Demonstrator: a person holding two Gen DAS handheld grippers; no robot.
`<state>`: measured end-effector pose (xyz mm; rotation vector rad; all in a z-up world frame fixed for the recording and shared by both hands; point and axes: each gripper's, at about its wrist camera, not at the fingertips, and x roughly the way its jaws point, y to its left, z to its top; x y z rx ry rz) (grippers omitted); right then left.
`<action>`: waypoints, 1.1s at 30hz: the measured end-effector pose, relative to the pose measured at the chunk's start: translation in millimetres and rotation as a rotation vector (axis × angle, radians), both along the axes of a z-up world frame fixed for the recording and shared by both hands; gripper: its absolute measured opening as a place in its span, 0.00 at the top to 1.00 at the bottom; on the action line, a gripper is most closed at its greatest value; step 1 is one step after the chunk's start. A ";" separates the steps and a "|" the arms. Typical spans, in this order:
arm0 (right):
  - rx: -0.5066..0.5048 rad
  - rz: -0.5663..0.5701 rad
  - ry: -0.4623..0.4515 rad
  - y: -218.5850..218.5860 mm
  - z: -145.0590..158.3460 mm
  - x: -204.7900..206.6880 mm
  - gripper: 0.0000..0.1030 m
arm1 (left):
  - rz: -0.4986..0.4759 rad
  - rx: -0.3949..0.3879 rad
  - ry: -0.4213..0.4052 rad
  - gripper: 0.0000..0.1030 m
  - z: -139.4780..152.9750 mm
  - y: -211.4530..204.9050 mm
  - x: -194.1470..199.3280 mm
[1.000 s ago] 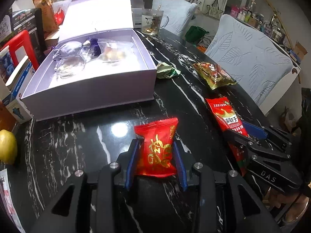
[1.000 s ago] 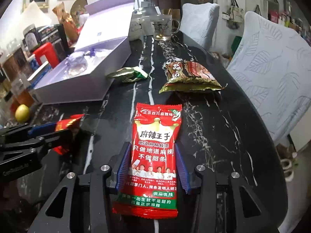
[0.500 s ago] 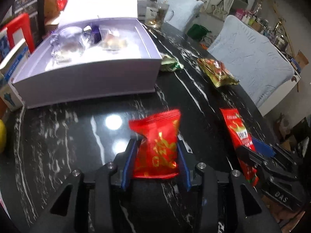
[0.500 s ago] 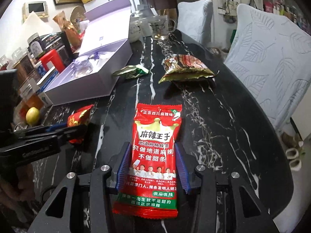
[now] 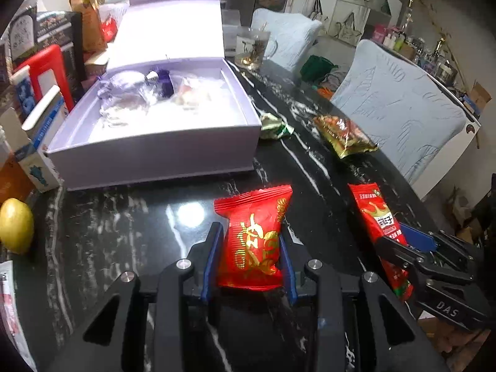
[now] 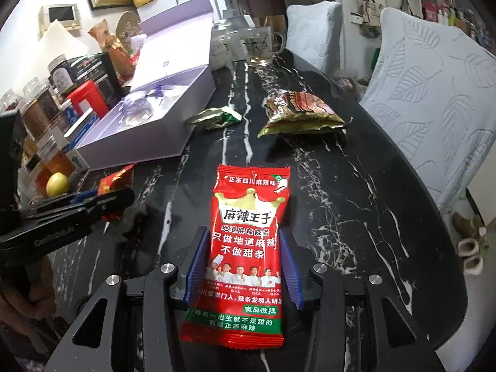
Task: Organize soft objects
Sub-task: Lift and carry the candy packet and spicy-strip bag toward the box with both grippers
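Left gripper [image 5: 250, 259], in its own view, is clamped on a small puffy red foil sachet with gold print [image 5: 255, 238]; its jaws have just been closing, sachet between them. Ahead, by the table's left edge, an open lilac cardboard gift box [image 5: 155, 152] holds a few clear-wrapped items. A crumpled green wrapper [image 5: 274, 127] and gold-brown snack bag [image 5: 344, 136] lie loose on the black marble table [image 5: 117, 217].

Right gripper [image 6: 240, 266], in its own view, pinches a long red spicy-strip packet [image 6: 248, 248] near the table's near edge.

Judgement: partway; two packs gripped, none boxed, two untouched.
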<state>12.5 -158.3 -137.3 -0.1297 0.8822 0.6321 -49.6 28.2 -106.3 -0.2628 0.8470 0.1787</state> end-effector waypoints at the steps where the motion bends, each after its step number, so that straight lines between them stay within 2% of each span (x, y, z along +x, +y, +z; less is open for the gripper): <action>1: -0.004 0.005 -0.009 1.0 2.6 -2.2 0.57 | 0.000 0.001 -0.007 0.67 3.9 1.3 -3.1; 3: -0.012 0.012 -0.021 2.6 6.5 -6.1 0.57 | 0.004 0.003 -0.024 0.67 12.8 4.3 -7.9; 7: 0.018 0.040 -0.032 4.5 20.1 -12.1 0.57 | 0.026 0.058 -0.063 0.67 32.2 8.0 -20.1; 20: 0.142 0.169 -0.162 29.8 93.0 -28.7 0.57 | 0.062 0.111 -0.250 0.67 100.2 26.6 -47.5; 27: 0.200 0.229 -0.244 49.6 128.9 -31.8 0.57 | 0.065 0.159 -0.350 0.67 130.3 38.1 -46.0; 33: 0.226 0.268 -0.308 70.3 158.6 -28.4 0.57 | 0.065 0.184 -0.405 0.67 152.4 53.9 -35.2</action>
